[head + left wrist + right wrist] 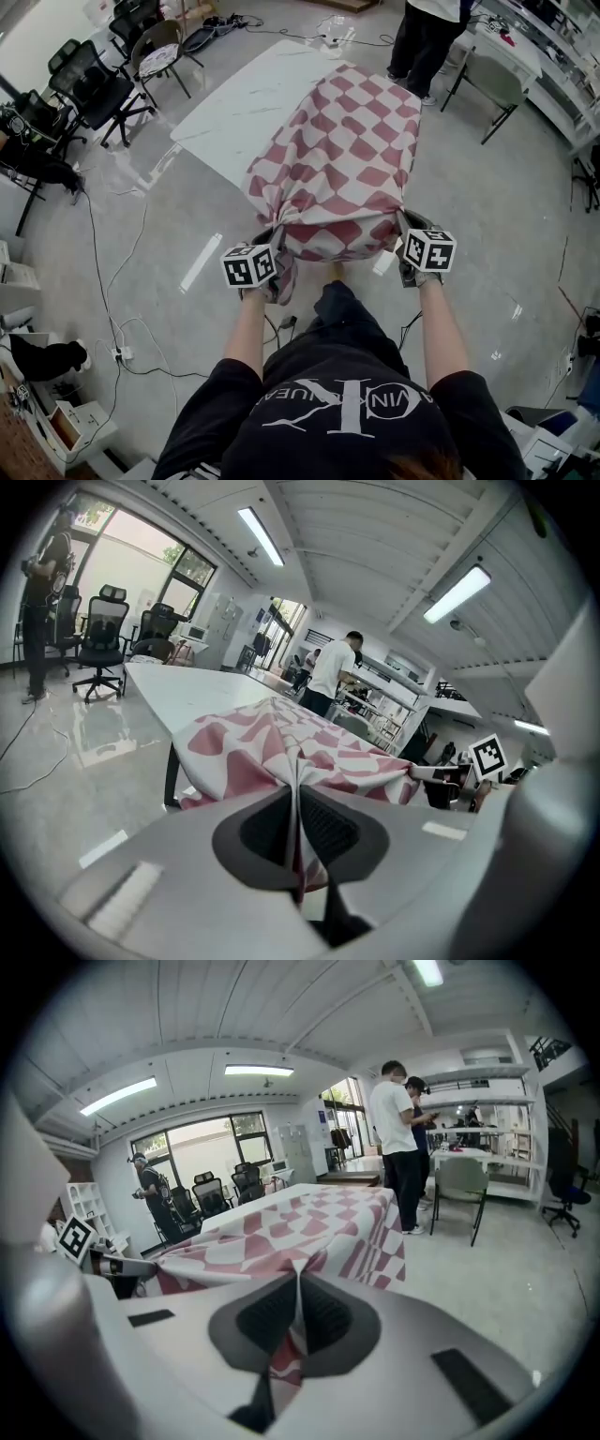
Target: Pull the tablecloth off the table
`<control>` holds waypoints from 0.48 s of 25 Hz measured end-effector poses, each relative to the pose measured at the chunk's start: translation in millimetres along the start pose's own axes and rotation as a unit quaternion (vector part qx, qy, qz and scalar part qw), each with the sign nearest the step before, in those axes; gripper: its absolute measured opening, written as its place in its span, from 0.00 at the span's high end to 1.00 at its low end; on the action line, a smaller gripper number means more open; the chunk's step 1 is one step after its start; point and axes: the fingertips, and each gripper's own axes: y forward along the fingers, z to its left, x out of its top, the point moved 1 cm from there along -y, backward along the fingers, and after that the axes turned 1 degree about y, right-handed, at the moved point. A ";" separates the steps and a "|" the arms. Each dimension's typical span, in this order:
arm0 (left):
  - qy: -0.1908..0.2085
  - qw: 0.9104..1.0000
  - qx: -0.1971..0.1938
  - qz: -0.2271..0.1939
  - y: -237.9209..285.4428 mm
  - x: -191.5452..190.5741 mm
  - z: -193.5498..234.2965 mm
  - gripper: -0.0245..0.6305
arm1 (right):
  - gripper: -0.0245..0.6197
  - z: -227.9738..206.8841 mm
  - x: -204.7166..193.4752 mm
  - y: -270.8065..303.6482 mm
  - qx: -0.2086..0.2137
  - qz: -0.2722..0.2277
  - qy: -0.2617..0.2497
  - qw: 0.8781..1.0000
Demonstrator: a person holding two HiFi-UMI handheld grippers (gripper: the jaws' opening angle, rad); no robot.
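Observation:
A red-and-white checked tablecloth (342, 159) covers the near half of a long white table (246, 105); the far left part of the tabletop is bare. The cloth's near edge hangs bunched over the table end. My left gripper (265, 278) is shut on the cloth's near left corner, and the tablecloth (281, 747) runs pinched between its jaws. My right gripper (405, 255) is shut on the near right corner, where the tablecloth (309, 1227) is likewise pinched between the jaws. Both grippers sit at the table's near end, level with each other.
Black office chairs (94, 89) stand at the far left. A person (427, 37) stands past the table's far right corner beside a green chair (492, 84) and a workbench (553, 66). Cables (122, 319) trail over the grey floor at left.

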 end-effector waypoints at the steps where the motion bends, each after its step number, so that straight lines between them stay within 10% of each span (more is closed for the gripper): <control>1: 0.000 1.000 0.002 -0.005 -4.3 0.7 -0.3 0.92 | 0.94 3.7 0.8 -4.4 0.006 -0.004 0.000 1.000; 12: 0.004 0.999 0.006 -0.053 -40.4 18.6 -10.2 0.92 | 0.94 28.5 19.2 -35.8 0.045 -0.047 0.009 0.998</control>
